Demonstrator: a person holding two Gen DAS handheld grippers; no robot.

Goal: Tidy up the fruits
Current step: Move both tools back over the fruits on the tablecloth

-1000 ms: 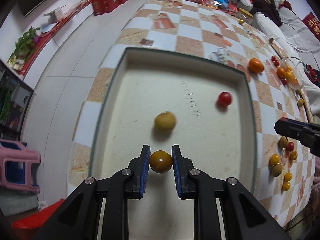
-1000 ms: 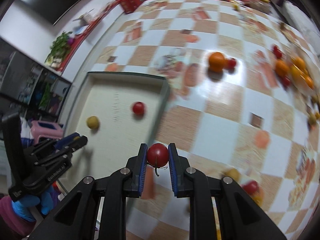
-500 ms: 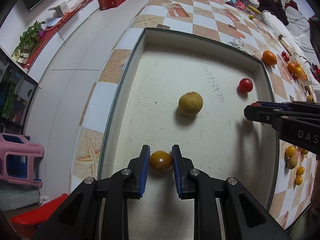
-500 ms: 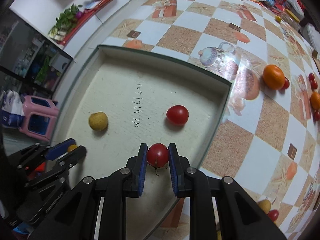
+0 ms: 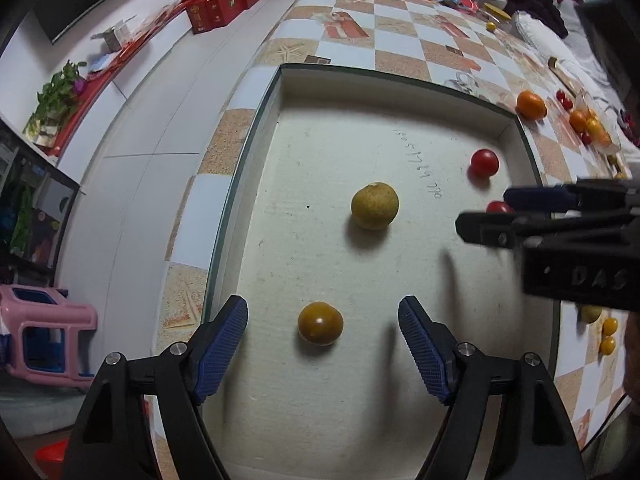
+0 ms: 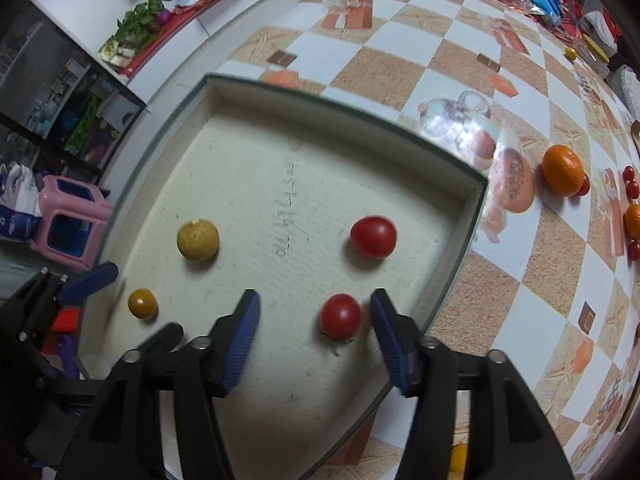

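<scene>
Both fruits were pinched a second ago; now my jaws have just been opening and each fruit sits free on the tray floor

Left wrist view: my left gripper (image 5: 322, 342) stands released, its ribbed blue pads well clear of the amber tomato (image 5: 320, 323), smooth and glossy, resting between them on the matte, papery white tray (image 5: 256, 128). Beyond lie a rough-skinned tan fruit (image 5: 375, 205) and a red cherry tomato (image 5: 484, 163)

Right wrist view: my right gripper (image 6: 316, 332) is spread too, and the stemmed red tomato (image 6: 340, 316) lies between the pads, nearer the right one; I cannot tell if it touches. I judge this the drop-off step done; next I lift both straight up, then go for the loose orange (image 6: 562, 175) on the slick checked tablecloth (image 6: 404, 76)
</scene>
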